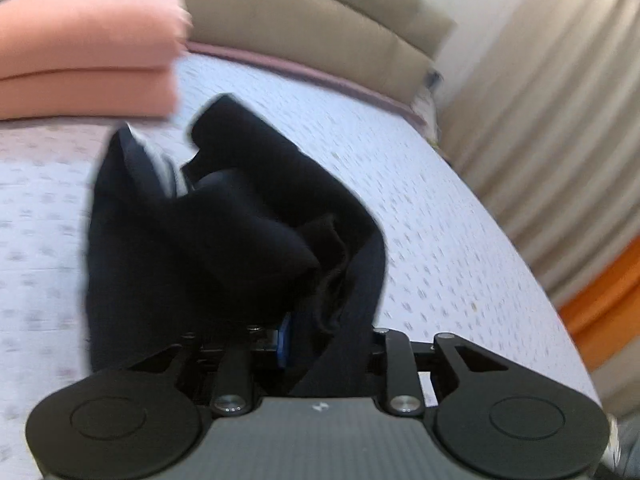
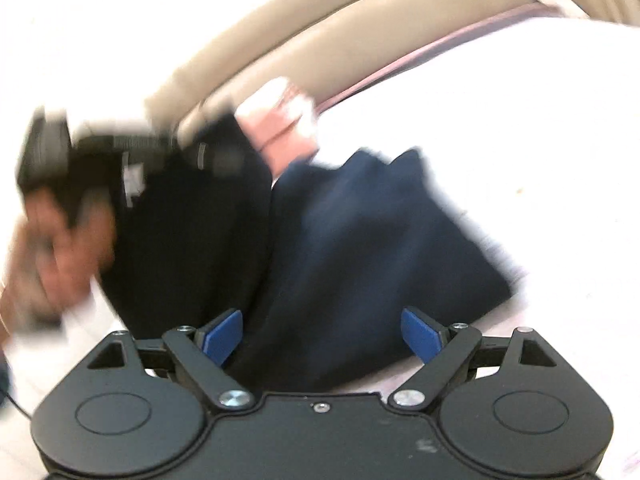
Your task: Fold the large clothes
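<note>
1. Left gripper (image 1: 316,332): jaws narrow, dark cloth bunched between them and draped over the fingers; one blue pad (image 1: 285,338) peeks out. Whether the pads press on the cloth, cannot tell.
2. Right gripper (image 2: 322,336): jaws wide, two blue pads (image 2: 420,336) apart, nothing pinched; cloth lies beyond them.
3. No readable writing; a pale tag on the cloth in the right view is blurred.
4. Dark garment (image 1: 224,232), one: navy to black, crumpled, lifted off the bed at the left gripper, the rest lying on the sheet (image 1: 420,200).
5. Pink folded stack (image 1: 88,52), one, two layers, on the bed behind.
6. A hand (image 2: 60,240) holds the other gripper, blurred.
7. Beige headboard (image 1: 304,28); striped curtain (image 1: 552,120).
</note>
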{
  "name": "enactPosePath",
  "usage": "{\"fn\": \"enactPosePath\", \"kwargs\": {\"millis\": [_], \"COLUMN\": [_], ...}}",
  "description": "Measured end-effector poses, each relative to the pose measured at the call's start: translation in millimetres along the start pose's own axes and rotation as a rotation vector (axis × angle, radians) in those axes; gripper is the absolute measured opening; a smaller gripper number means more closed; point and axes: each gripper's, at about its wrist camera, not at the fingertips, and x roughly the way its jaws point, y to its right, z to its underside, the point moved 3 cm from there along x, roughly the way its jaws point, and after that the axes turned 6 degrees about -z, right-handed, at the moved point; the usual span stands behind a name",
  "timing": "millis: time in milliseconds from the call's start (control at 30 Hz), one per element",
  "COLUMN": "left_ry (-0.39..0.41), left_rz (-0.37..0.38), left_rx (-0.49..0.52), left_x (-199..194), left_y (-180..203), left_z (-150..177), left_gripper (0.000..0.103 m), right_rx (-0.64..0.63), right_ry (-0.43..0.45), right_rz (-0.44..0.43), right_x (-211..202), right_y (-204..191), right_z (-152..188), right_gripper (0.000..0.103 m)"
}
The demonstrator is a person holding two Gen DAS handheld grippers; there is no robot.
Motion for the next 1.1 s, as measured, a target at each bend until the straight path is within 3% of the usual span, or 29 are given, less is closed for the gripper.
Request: {"fn": "enactPosePath", "kwargs": {"millis": [67,100,167,267,433,633,800,933,967,1000,1033,1100], "left_ry": [-0.032,-0.051,-0.12,-0.154,-0.189,-0.186,-0.147,-0.071,-0.042,-0.011,0.03,0.111], "left_rz": [0.045,0.074,0.165,0.154,0.174,0.203,0.193,0.185,0.154,0.12,0.082,-0.019], "left_rx": [0.014,0.016,-0.01,0.074,0.176,0.178,0.2,0.272,0.27,0.255,0.239,0.203], "left_x": [25.5,37.0,57.2,68.3,61.4,45.4,4.9,-42.1,-50.9,-58.5,-65.6,-78.8], "left_y": [19.9,28.4,43.9,61.5,61.8,57.1,57.8,55.6,49.8,42.1,31.8,5.6], "left_z": [7.6,11.4,23.2,40.1,61.7,62.6,60.5,59.5,56.6,51.4,46.7,31.4], "left_gripper": [0.028,0.02,0.019,0.019,0.019,0.019,0.044,0.049,0.053,0.056,0.056,0.056], "right_rx": [0.021,0.04,0.078,0.082,-0.018,-0.029,0.048,-0.075,-0.075,-0.075,-0.063,-0.094], "right_ry": [0.045,0.03,-0.048,-0.166,-0.268,-0.399,-0.436,-0.461,-0.45,-0.42,-0.389,-0.337], "right_rz": [-0.063,-0.086,-0.154,-0.178,-0.254,-0.225,-0.306,-0.144,-0.13,-0.13,-0.137,-0.152], "right_x": [0.1,8.0,37.0,77.5,123.2,192.7,210.5,226.2,226.3,223.9,220.2,204.6], "right_y": [24.2,35.0,57.1,68.4,43.3,29.0,18.6,2.7,0.7,-2.2,-6.1,-19.7], "right_z": [-34.0,-48.5,-77.9,-104.7,-121.3,-122.9,-121.7,-117.2,-115.4,-115.2,-114.7,-116.5], "right_gripper": [0.102,0.102,0.102,0.102,0.102,0.102,0.103,0.102,0.095,0.05,0.012,0.014]}}
